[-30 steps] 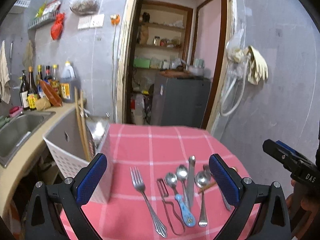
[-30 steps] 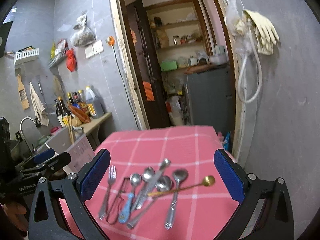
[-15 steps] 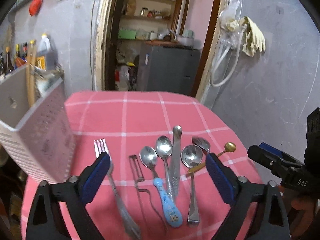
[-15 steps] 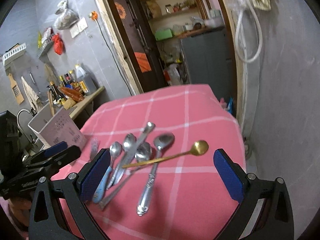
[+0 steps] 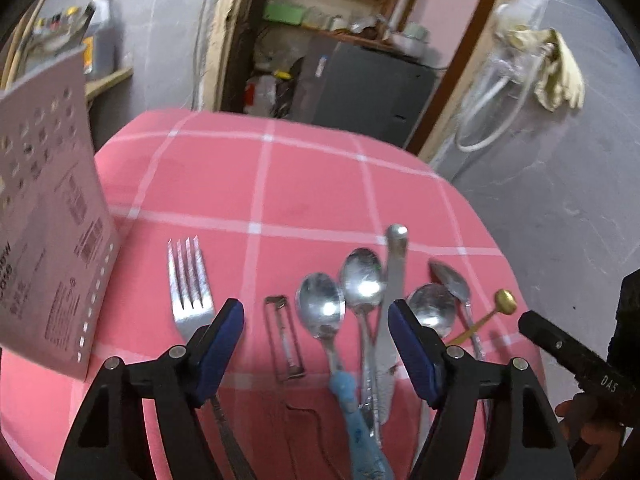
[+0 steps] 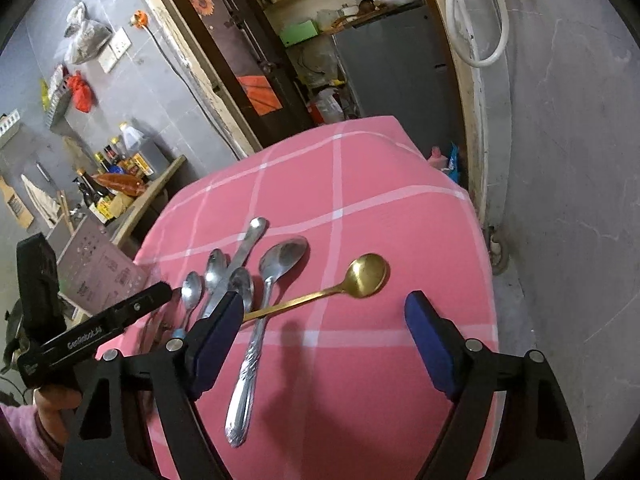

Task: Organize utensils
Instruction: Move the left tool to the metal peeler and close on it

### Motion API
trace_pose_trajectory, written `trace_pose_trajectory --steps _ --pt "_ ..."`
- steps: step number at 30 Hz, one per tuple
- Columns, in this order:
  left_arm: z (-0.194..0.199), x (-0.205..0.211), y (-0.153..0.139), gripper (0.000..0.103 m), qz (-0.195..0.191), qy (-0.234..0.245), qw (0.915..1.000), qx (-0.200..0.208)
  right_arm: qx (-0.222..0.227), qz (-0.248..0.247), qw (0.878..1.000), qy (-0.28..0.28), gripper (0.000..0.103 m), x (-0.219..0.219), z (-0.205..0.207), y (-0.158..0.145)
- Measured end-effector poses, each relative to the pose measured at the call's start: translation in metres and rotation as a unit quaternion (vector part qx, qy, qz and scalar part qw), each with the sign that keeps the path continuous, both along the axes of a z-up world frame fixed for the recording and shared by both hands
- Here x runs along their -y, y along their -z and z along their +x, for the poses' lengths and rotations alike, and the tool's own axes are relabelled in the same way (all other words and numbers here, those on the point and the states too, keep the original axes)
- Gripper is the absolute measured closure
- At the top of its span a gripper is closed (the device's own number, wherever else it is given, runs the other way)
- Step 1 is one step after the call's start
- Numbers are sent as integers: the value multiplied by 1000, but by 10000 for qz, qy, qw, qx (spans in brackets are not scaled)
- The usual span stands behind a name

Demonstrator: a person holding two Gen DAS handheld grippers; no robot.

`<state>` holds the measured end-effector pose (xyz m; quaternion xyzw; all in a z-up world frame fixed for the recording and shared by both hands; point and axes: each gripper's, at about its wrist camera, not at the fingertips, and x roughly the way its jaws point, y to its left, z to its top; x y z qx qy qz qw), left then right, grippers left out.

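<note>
- Utensils: steel fork (image 5: 188, 280), wire peeler (image 5: 285, 340), blue-handled spoon (image 5: 322, 308), steel spoons and gold long-handled spoon (image 6: 362, 272) lie on the pink checked desk (image 5: 280, 184), handles mostly toward the person.
- Left tool (image 5: 316, 348): closing, empty; peeler and blue-handled spoon lie between its fingers.
- Right tool (image 6: 326, 336): closing, empty; gold spoon's handle lies crosswise ahead, nearest this hand.
- White perforated basket (image 5: 44, 216): left, beside the fork.
</note>
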<state>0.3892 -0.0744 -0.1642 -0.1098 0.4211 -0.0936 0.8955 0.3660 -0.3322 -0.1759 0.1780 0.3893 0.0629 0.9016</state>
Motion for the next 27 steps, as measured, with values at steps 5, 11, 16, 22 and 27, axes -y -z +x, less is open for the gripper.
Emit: trace_pose_trajectory --steps 5,11,16,22,27 --pt "4 -6 13 46 -54 -111 9990 -438 -64 33 10000 57 28 4 13 5" --pt "6 -3 13 56 184 -51 9986 -499 16 -142 9998 104 37 3 15 6" --pt "11 -2 11 75 374 -91 9968 -696 70 -220 9995 207 55 10 13 3" --pt "13 5 9 89 513 -48 9946 -903 -64 -408 9990 -194 92 -9 18 7" --pt "16 0 8 90 273 -63 9945 -1013 6 -180 9996 -238 97 -13 17 3"
